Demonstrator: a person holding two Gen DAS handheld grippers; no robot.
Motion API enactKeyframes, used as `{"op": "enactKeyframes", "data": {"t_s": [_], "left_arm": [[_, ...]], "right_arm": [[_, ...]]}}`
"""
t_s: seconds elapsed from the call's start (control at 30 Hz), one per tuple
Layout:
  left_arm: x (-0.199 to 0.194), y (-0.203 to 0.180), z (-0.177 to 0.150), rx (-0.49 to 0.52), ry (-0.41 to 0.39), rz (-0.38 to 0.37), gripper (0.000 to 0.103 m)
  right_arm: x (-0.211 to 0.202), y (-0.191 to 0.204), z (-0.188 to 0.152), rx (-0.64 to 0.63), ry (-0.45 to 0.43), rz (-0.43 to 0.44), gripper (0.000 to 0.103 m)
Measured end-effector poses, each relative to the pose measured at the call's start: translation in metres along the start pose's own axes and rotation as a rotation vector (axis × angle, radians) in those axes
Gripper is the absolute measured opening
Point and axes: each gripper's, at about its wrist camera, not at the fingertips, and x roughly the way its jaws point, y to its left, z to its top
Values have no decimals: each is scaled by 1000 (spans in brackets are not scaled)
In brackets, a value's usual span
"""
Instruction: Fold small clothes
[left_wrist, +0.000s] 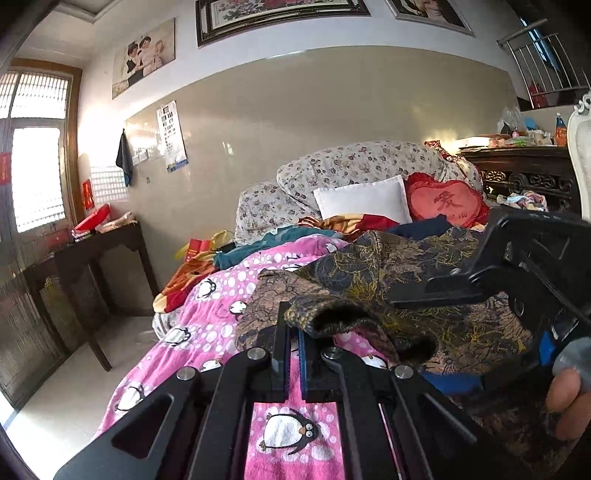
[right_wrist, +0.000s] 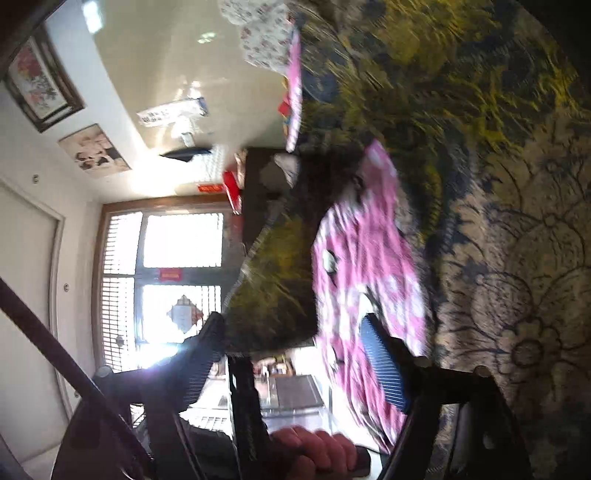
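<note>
the folding looks barely begun: one patterned garment (left_wrist: 399, 273) lies rumpled on the pink penguin blanket (left_wrist: 207, 295). the left gripper (left_wrist: 293, 332) is clenched on its cuff. the right gripper (right_wrist: 295, 350) is spread wide, grasping nothing i can see. also one white pillow (left_wrist: 362, 201) and one red heart cushion (left_wrist: 443, 201).

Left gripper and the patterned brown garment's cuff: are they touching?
Touching. In the left wrist view the left gripper has its jaws nearly shut, pinching the rolled cuff of the brown garment at the fingertips, above the pink penguin blanket.
</note>
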Motion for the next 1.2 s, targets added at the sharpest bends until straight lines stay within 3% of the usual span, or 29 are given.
{"op": "enactKeyframes", "data": {"t_s": [0.07, 0.13, 0.27, 0.37, 0.43, 0.5, 0.6, 0.73, 0.8, 0.9, 1.2], "left_arm": [[-2, -7, -4, 31, -2, 21, 3], [0, -12, -6, 39, 18, 10, 3], [9, -34, 3, 72, 37, -15, 3], [21, -54, 26, 49, 42, -49, 3], [33, -70, 46, 21, 51, -90, 3], [52, -93, 71, -10, 71, -133, 3], [78, -116, 98, -106, 119, -215, 3], [114, -147, 126, -219, 189, -313, 3], [128, -170, 134, -235, 226, -364, 3], [142, -202, 138, -239, 273, -410, 3], [149, -277, 134, -227, 331, -489, 3]], "right_arm": [[1, 6, -5, -20, 2, 14, 25], [6, 14, -7, -74, -4, -44, 7], [0, 47, 13, -215, -62, -220, 5], [-2, 90, 45, -365, -34, -381, 5], [8, 131, 69, -512, 40, -523, 5], [20, 182, 85, -749, 97, -752, 5], [15, 220, 109, -920, 121, -963, 4], [-17, 240, 154, -1008, 123, -1179, 4], [-32, 229, 177, -1002, 120, -1264, 4], [-61, 213, 202, -976, 109, -1334, 4], [-132, 170, 242, -911, 54, -1391, 4]]}}
